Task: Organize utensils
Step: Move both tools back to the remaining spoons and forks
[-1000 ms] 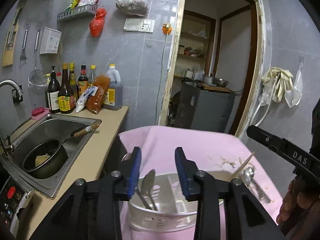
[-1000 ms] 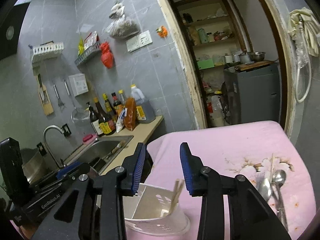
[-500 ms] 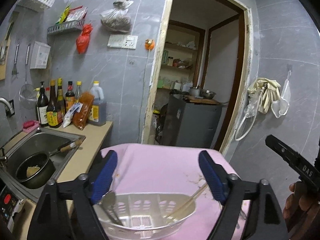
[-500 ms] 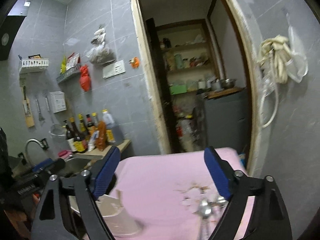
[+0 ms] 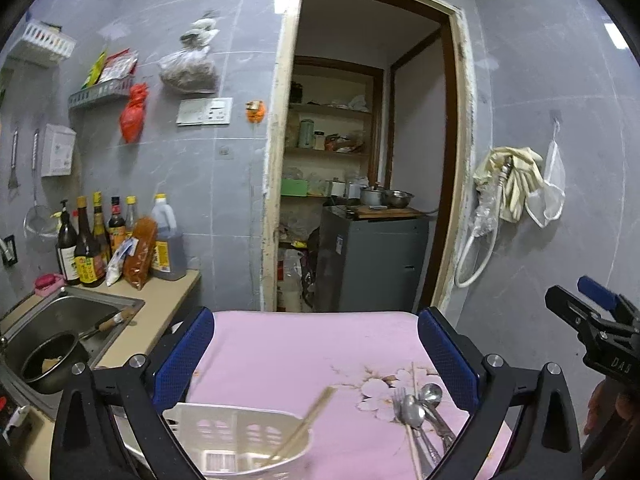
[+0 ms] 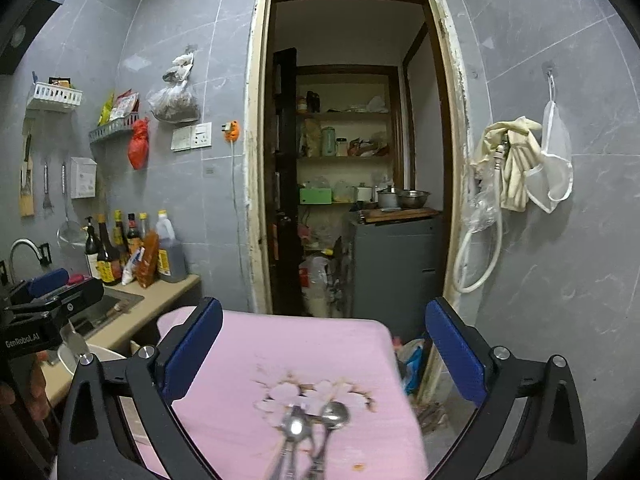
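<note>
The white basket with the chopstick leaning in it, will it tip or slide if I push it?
The basket looks like thin perforated plastic, so probably light. Sitting on the pink cloth, it may drag or bunch the cloth rather than glide. The chopstick leans over its rim and could shift.

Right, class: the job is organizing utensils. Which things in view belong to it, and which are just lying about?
Belongs to the job:
- white utensil caddy
- chopstick in the caddy
- spoons, fork on the pink cloth

Lying about:
- sauce bottles
- pan in the sink
- rubber gloves
</note>
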